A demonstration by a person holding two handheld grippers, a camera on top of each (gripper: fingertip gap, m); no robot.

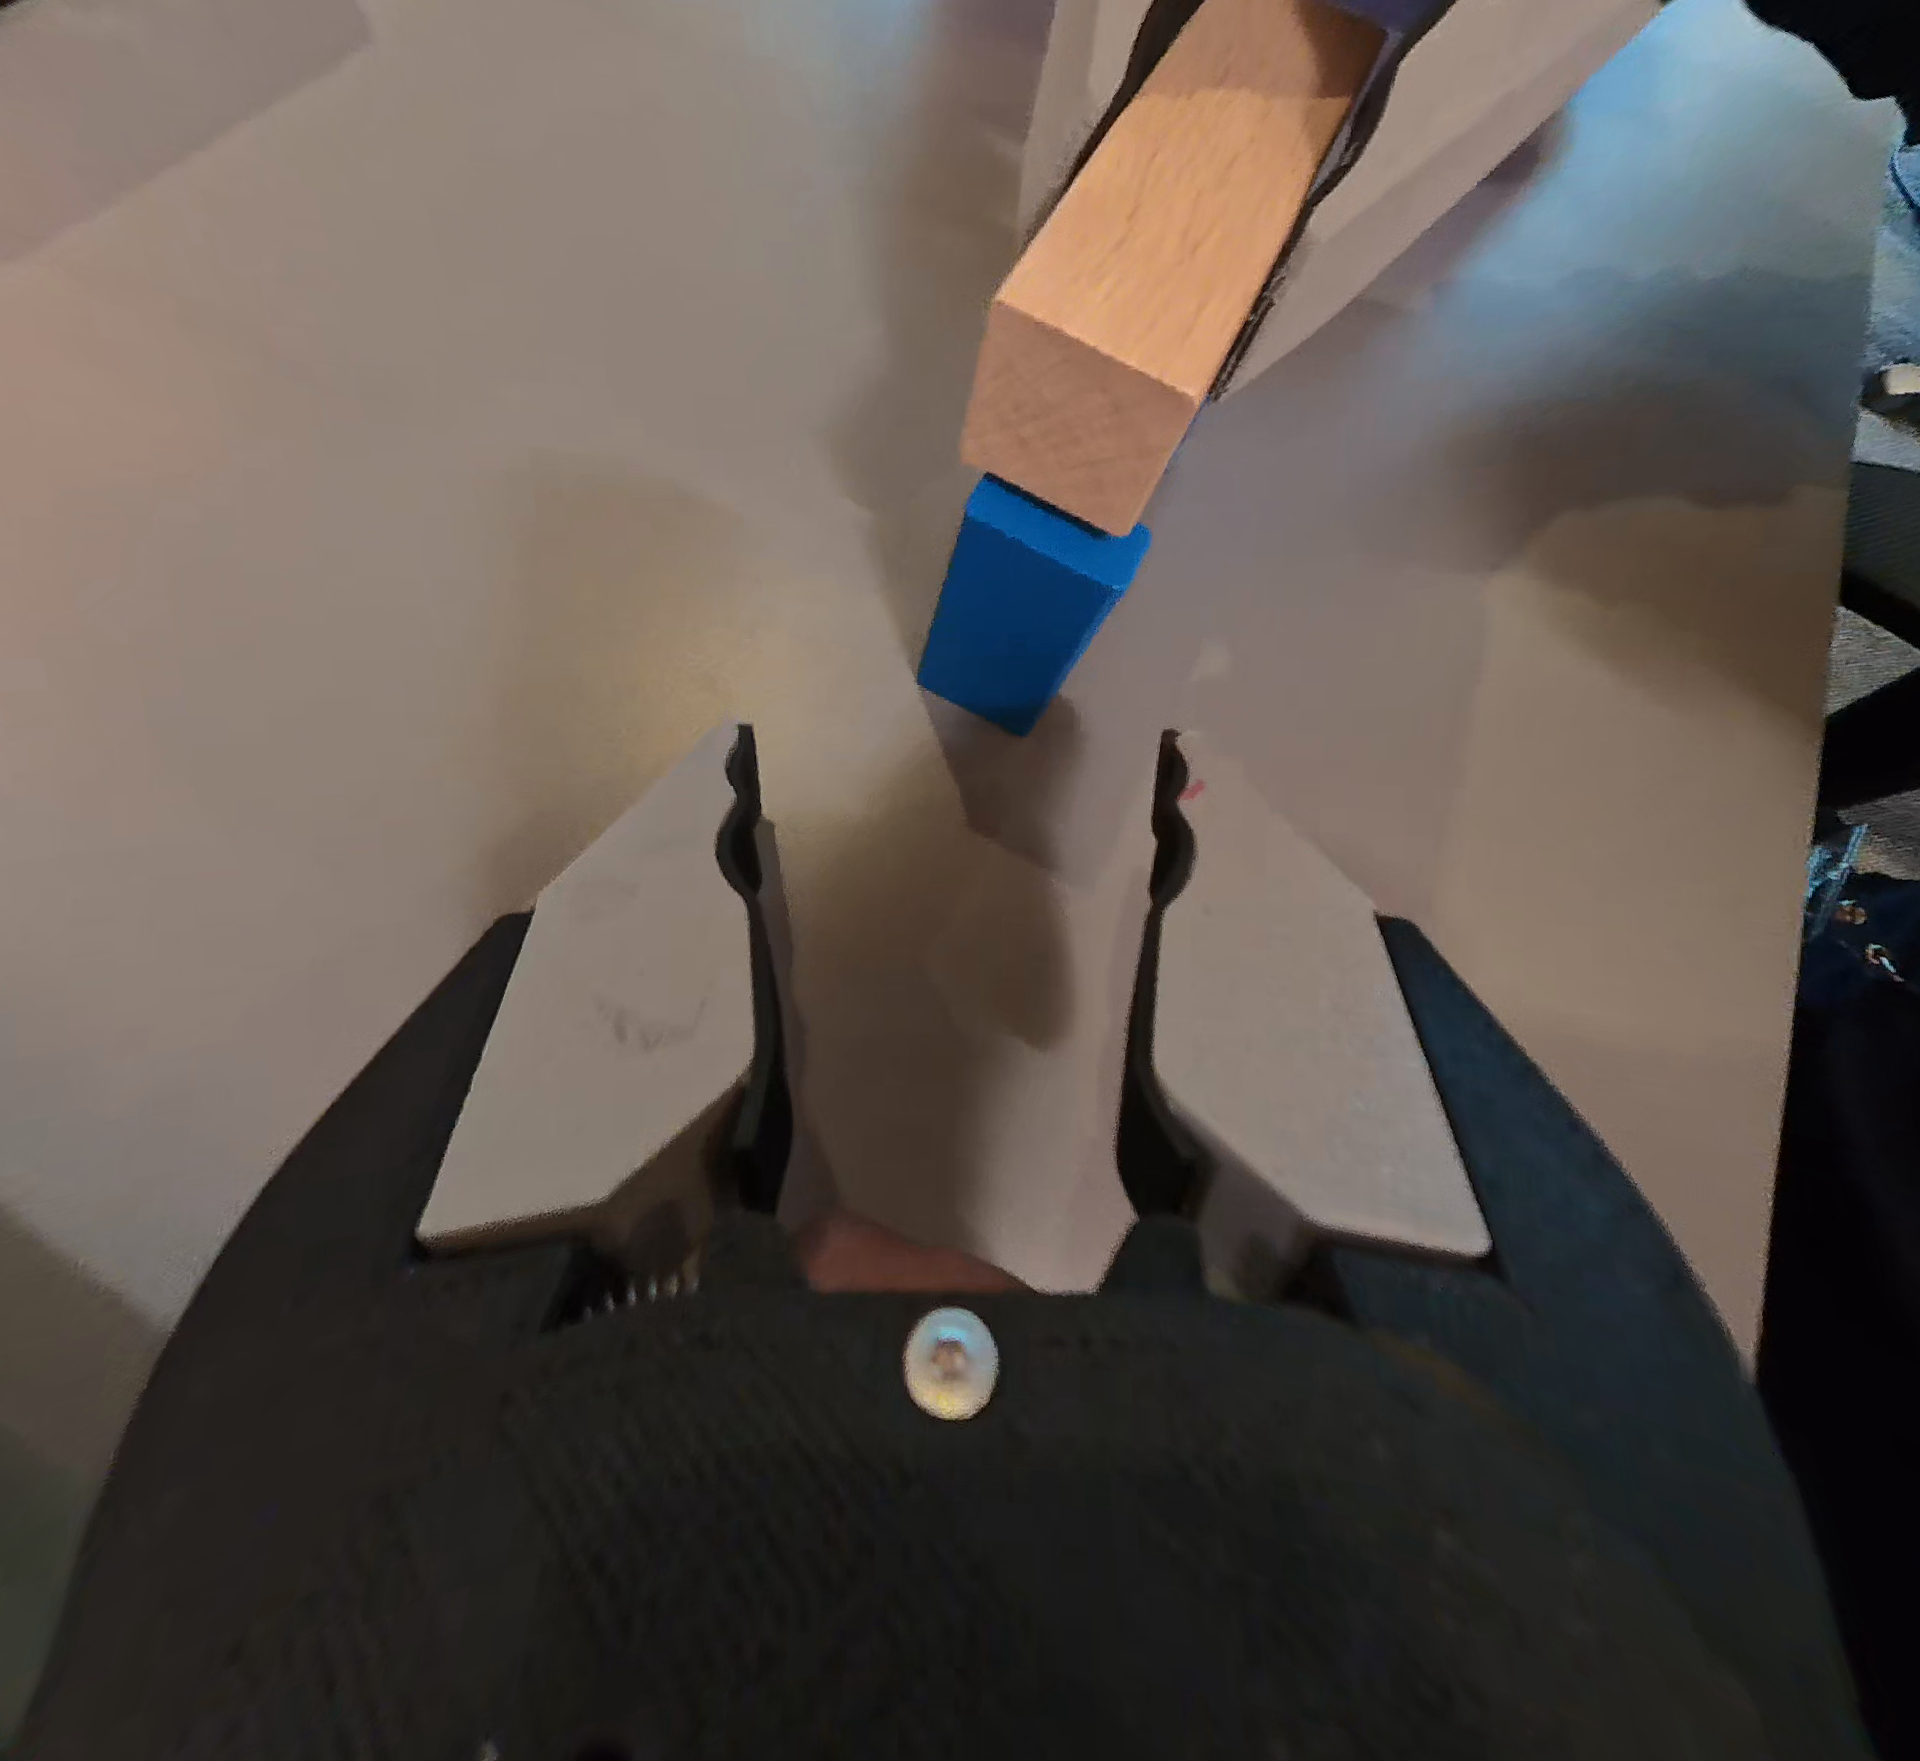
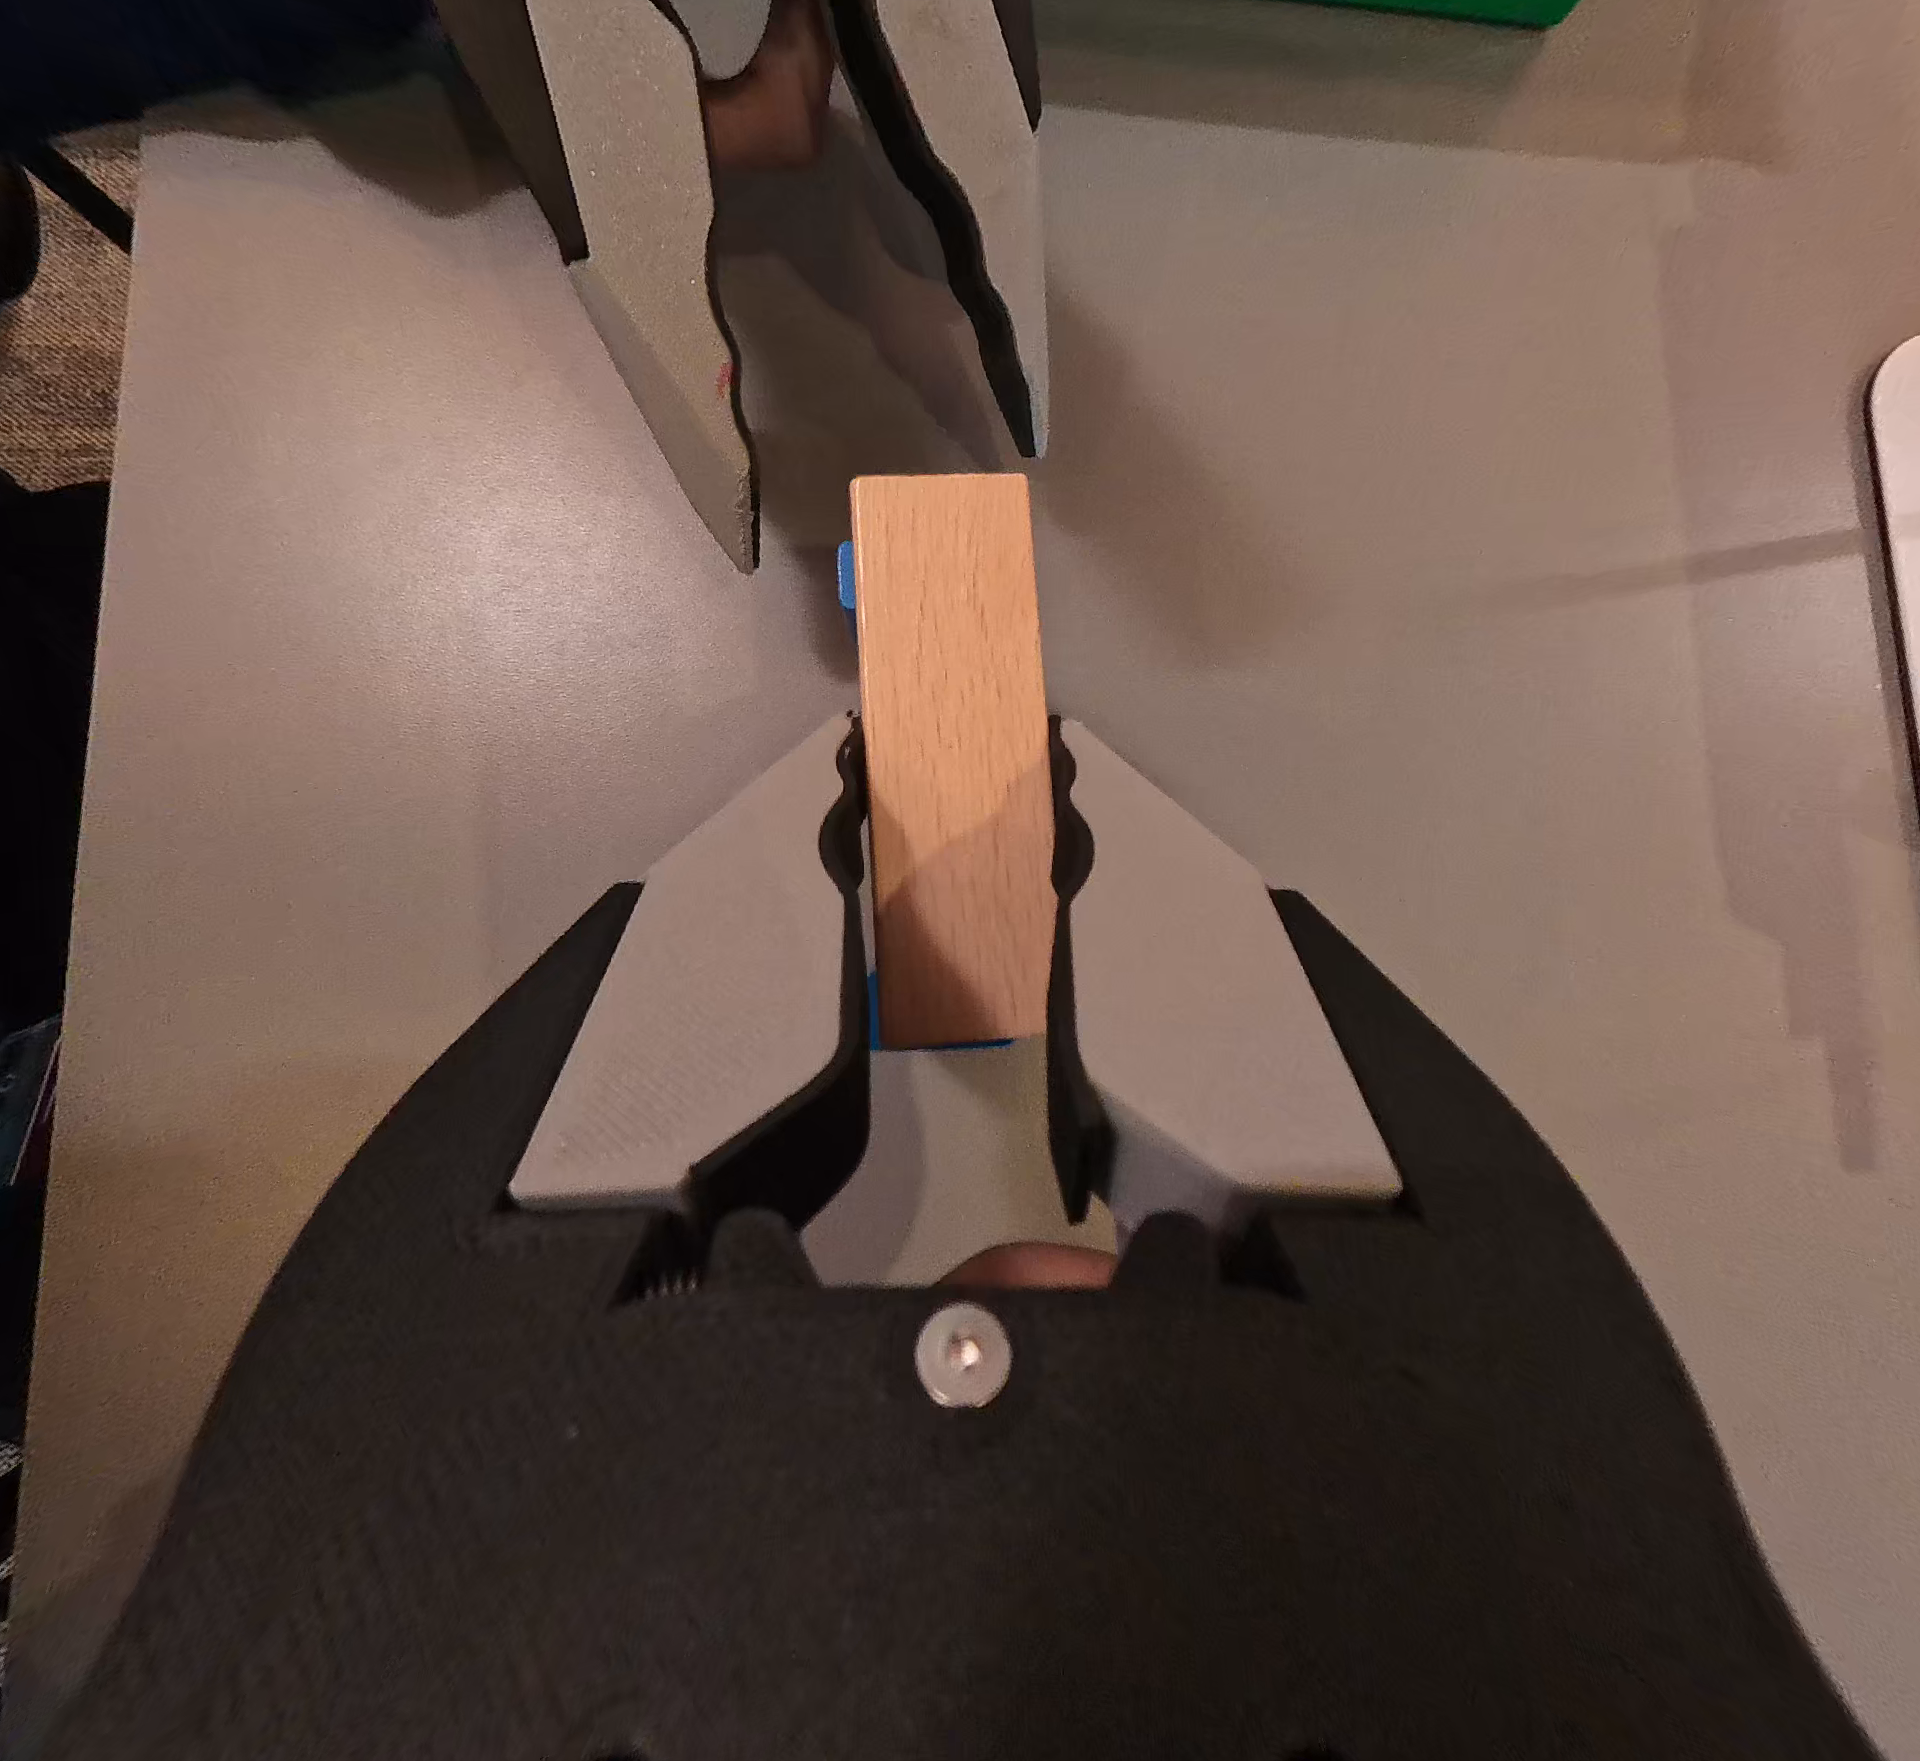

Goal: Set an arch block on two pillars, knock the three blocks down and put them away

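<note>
Now the right gripper [image 2: 951, 724] pinches the wooden arch block [image 2: 951, 755], resting over two blue pillars [image 1: 1023, 615]; at twelve o'clock, the left gripper [image 2: 894, 506] waits, jaws spread and bare, likely clearing the way.

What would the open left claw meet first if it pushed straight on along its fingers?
Most likely the near blue pillar, which stands just past the left claw and slightly right of centre, under the wooden arch block held by the right claw. Depth is uncertain.
</note>
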